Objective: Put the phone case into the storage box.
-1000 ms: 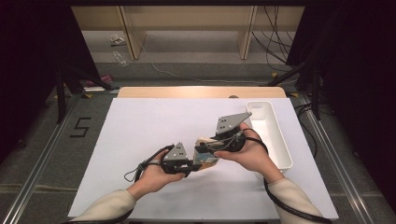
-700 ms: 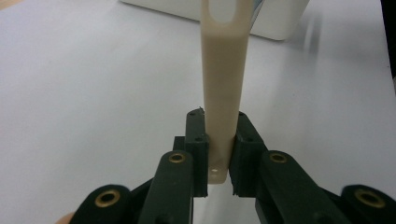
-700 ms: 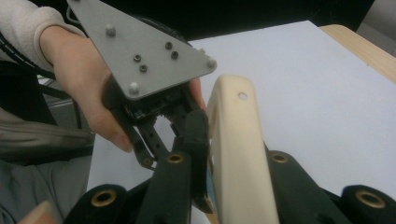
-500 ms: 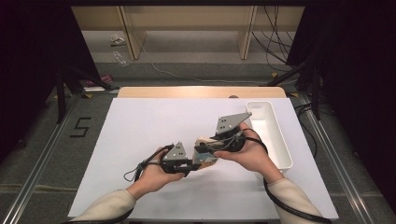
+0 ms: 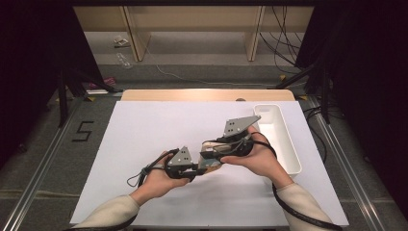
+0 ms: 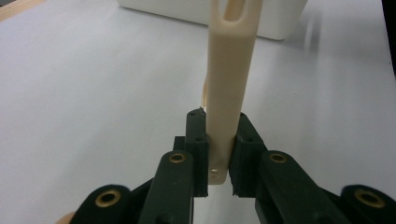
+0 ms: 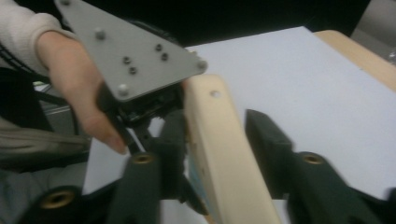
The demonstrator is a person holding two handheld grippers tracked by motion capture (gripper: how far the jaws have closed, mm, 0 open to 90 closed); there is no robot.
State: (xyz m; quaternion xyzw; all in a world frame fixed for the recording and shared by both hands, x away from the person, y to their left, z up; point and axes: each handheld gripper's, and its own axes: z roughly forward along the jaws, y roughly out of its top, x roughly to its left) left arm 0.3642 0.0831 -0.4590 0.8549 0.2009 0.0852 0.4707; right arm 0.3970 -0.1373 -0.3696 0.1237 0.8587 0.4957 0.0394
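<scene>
- Left claw (image 6: 219, 175): clenched on the lower end of a cream plastic utensil handle (image 6: 229, 88); both black pads press its sides. In the left gripper view the handle rises from lower centre to the top edge, where a slot opens in it.
- Right claw (image 7: 212, 140): its jaws have just been opening. In the right gripper view the cream piece stands between them, running from frame centre to the bottom edge; a gap shows on its right side, and whether the left pad touches it I cannot tell.
- In that view the left hand (image 7: 74, 88) and the grey three-cornered plate (image 7: 126, 51) of the left claw sit in the upper left, meeting the far end of the cream piece.
- High view: left claw (image 5: 195, 167) and right claw (image 5: 211, 156) meet just below frame centre, the cream piece a small pale patch between them, held above the white counter (image 5: 144, 130).
- A white oblong tray (image 5: 276, 134) lies on the counter at right of centre, just beside the right hand (image 5: 257, 156).
- A bare wooden strip (image 5: 207, 95) borders the counter's far edge.
</scene>
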